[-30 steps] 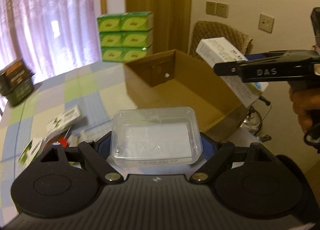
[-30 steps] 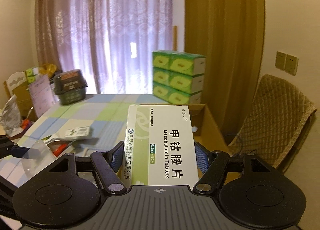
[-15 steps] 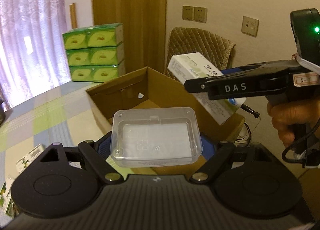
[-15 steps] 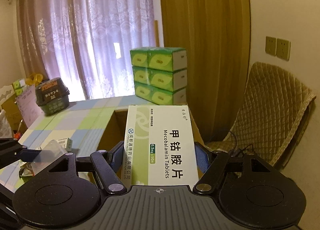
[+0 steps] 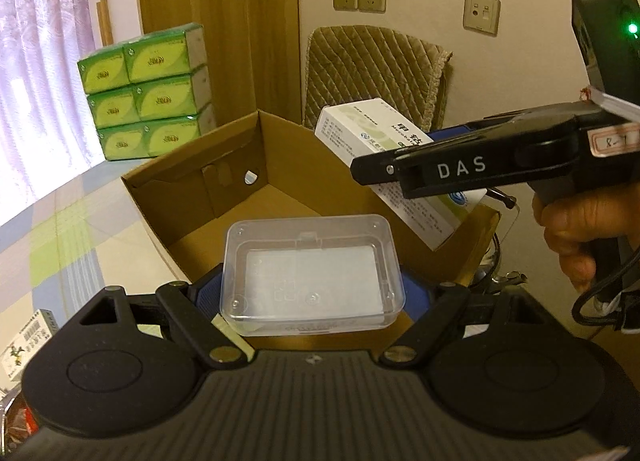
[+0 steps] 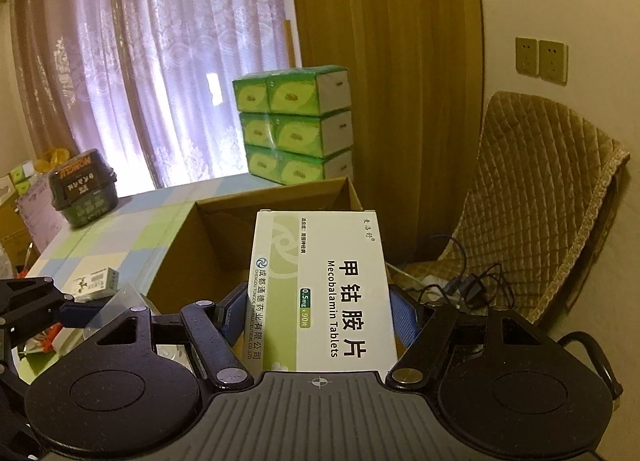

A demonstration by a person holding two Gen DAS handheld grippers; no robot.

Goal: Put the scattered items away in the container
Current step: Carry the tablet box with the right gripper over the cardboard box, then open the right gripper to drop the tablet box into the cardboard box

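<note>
Over the open brown cardboard box (image 5: pixel 276 197), your left gripper (image 5: pixel 314 293) is clamped on the clear rectangular plastic case (image 5: pixel 312 273) — blue pads on both short sides, case held above the box's near edge. Your right gripper (image 6: pixel 318 313) grips the white-and-green Mecobalamin tablet carton (image 6: pixel 324 293), carton tilted above the box's right wall. One small white printed packet (image 6: pixel 94 281) lies on the checked tablecloth (image 5: pixel 52 237) — left of the box.
</note>
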